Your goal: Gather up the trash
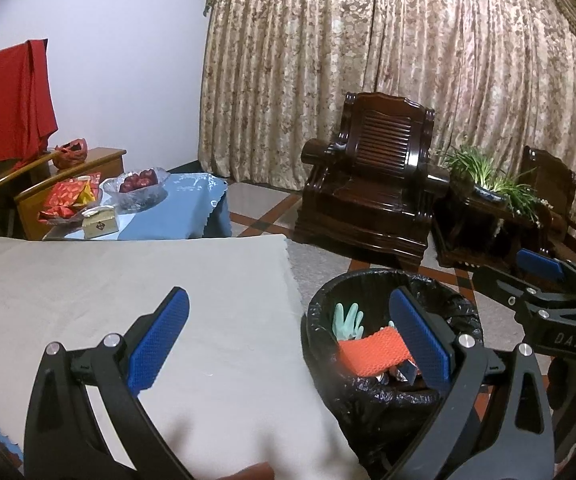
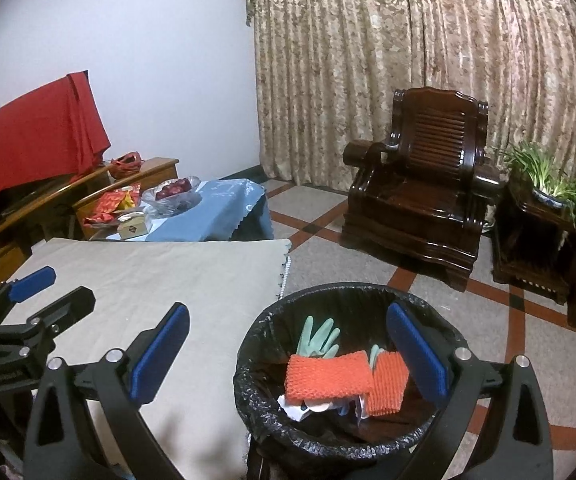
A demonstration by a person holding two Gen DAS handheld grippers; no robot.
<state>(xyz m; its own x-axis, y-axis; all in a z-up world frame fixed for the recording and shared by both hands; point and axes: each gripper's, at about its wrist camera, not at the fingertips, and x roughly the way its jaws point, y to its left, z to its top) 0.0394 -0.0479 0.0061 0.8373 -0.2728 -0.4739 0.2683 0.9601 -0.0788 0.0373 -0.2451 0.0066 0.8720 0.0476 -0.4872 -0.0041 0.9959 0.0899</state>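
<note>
Left wrist: finger hides bin (image 1: 463, 312), foam net (image 1: 367, 350)

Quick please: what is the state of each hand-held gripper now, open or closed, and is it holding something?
Left hand-held gripper: open, holding nothing, beside the bin.
Right hand-held gripper: open, holding nothing, over the bin.

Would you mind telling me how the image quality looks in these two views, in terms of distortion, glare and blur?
Left wrist view: strong fisheye bending, dark corners, a blurred fingertip at the bottom edge, soft shadows on the cloth. Right wrist view: the same curving of the curtain, bright glare on the armchair, and the bin contents stay sharp.
</note>
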